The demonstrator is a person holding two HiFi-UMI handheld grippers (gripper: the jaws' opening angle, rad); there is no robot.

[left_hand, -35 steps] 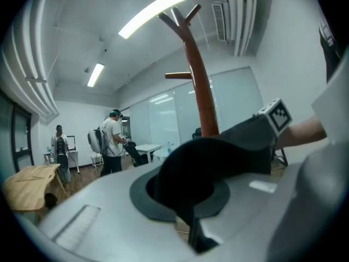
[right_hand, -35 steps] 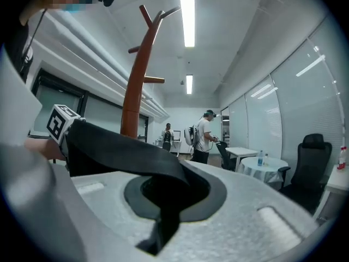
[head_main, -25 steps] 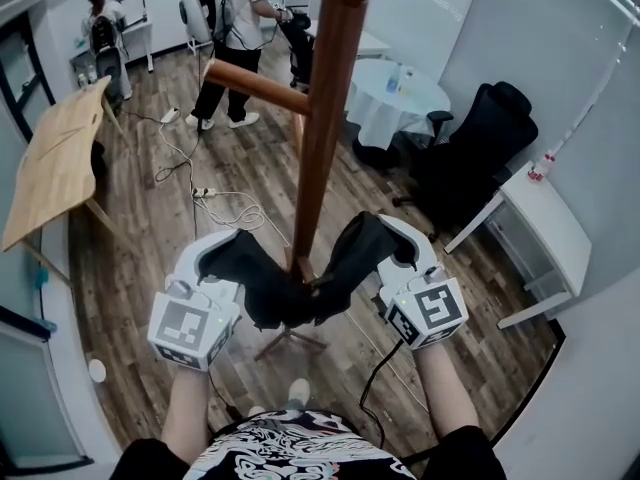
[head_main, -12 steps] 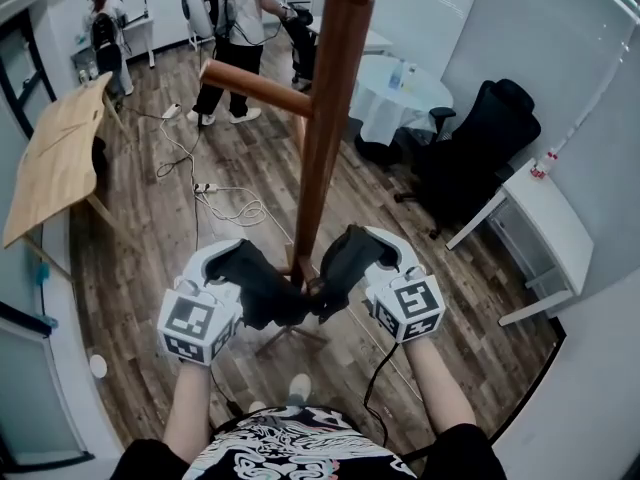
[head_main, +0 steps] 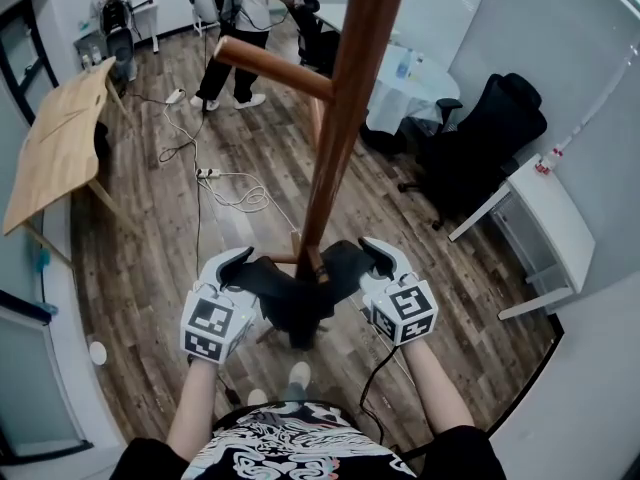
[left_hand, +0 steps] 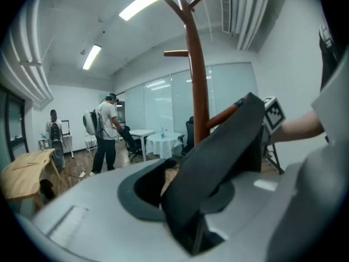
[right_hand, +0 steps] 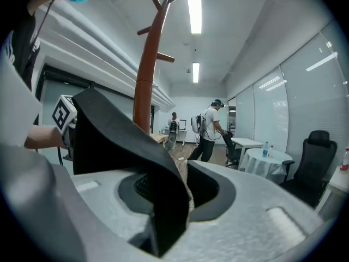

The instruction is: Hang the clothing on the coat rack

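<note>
A black piece of clothing (head_main: 295, 303) hangs between my two grippers, sagging in the middle right in front of the brown wooden coat rack pole (head_main: 335, 158). A peg (head_main: 275, 68) sticks out to the left, high above the cloth. My left gripper (head_main: 240, 268) has its jaws opening, and one end of the cloth (left_hand: 218, 152) still lies in the gap. My right gripper (head_main: 372, 258) is also opening, with the other end (right_hand: 125, 146) loose between its jaws. The rack (left_hand: 197, 81) rises behind the cloth in both gripper views.
The rack's feet (head_main: 285, 333) spread over the wood floor by my shoes. Cables (head_main: 230, 193) trail across the floor. A tilted wooden board (head_main: 60, 138) stands left; a round white table (head_main: 410, 68), black chair (head_main: 480, 148) and white desk (head_main: 540, 218) stand right. People (head_main: 240, 28) work at the back.
Both grippers came closer together and lower toward the rack's base. The cloth now sags between them, and gaps show beside it in both jaws.
</note>
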